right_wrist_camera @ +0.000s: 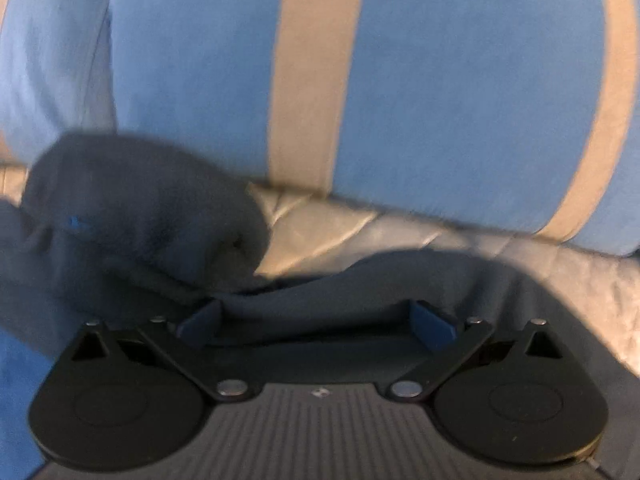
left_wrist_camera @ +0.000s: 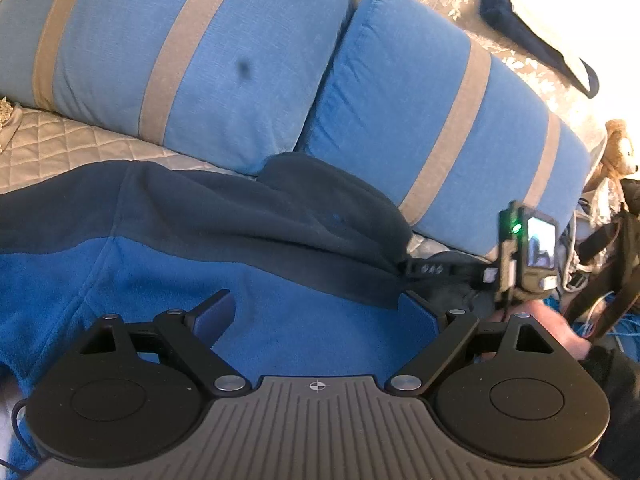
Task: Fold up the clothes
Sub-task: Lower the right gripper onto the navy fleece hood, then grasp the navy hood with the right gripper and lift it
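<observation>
Left wrist view: both tongs spread over fleece on the bed

Left tongs (left_wrist_camera: 316, 312) spread wide above blue fleece garment (left_wrist_camera: 280, 300), pinching nothing. Right tongs (right_wrist_camera: 316, 320) spread too, straddling its dark hem, pads not yet pressing. Beyond, striped cushions (left_wrist_camera: 420, 92). Probably grasping stage before a fold; next, closing on the edge.

Cushions (left_wrist_camera: 192, 60) wall off space behind the fleece (left_wrist_camera: 312, 344).
</observation>
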### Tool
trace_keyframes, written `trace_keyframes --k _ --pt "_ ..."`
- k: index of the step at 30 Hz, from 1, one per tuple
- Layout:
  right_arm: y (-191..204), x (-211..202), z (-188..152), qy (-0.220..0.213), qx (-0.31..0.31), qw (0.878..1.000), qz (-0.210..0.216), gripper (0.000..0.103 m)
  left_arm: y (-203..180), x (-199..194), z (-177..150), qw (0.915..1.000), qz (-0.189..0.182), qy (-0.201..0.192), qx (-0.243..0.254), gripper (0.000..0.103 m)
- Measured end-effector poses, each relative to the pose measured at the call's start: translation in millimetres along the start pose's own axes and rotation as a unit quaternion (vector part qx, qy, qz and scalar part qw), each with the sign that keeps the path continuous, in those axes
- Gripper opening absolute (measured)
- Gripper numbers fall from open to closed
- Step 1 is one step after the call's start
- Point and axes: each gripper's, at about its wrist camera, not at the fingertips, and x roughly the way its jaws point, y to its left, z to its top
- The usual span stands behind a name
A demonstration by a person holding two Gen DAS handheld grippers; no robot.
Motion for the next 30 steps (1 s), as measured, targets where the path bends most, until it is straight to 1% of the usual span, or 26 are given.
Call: trace_keyframes --k 1,2,5,7,10,12,15,17,18,21,24,27,30 --pt "-2.8 -5.9 4.6 -0.018 0.017 1.000 0.000 0.103 0.1 -0.1 0.1 1.0000 -0.001 0.001 0.000 0.090" --pt "-7.5 -10.7 9.1 -0.033 0.039 0.999 0.011 0.103 0.3 -0.1 0.2 1.0000 -0.001 0.001 -0.001 0.090" --pt "-19.7 -8.7 22.3 -0.039 0.099 0.991 0.084 0.103 0.3 0.6 0.9 1.0000 -0.002 0.004 -0.002 0.090" --pt "-23.3 -1.8 28.3 -0.035 0.120 0.985 0.123 0.103 0.2 1.5 0.9 1.0000 -0.002 0.005 -0.001 0.090" --pt "-26.2 17.4 30.2 -0.012 0.155 0.975 0.160 0.103 0.2 2.7 0.9 1.0000 -0.002 0.008 -0.001 0.090" --pt "-27.7 31.2 27.4 0.006 0.193 0.964 0.180 0.103 0.2 3.6 0.9 1.0000 -0.002 0.009 0.000 0.090" --pt "-29.8 46.8 21.7 0.018 0.243 0.948 0.206 0.102 0.1 4.6 0.3 0.9999 -0.004 0.012 0.002 0.090" --pt "-27.8 55.7 18.7 0.022 0.257 0.941 0.218 0.099 0.8 5.3 0.3 0.9999 -0.004 0.014 0.002 0.090" --pt "-26.2 56.6 18.3 0.021 0.258 0.940 0.223 0.091 1.2 5.6 0.3 0.9999 -0.004 0.015 0.001 0.090" --pt "-21.3 52.4 18.9 0.014 0.250 0.939 0.237 0.059 2.3 6.0 0.7 0.9998 -0.004 0.017 -0.001 0.090" --pt "-13.3 32.8 19.4 -0.016 0.204 0.951 0.232 0.036 2.2 6.4 1.1 0.9998 -0.004 0.018 -0.001 0.090" --pt "-1.6 3.5 17.3 -0.059 0.133 0.963 0.227 0.030 2.6 5.5 1.5 0.9999 -0.002 0.015 0.002 0.090" --pt "15.1 -32.5 3.9 -0.109 0.030 0.971 0.210 0.027 3.0 5.3 1.2 0.9999 0.009 0.011 0.005 0.090"
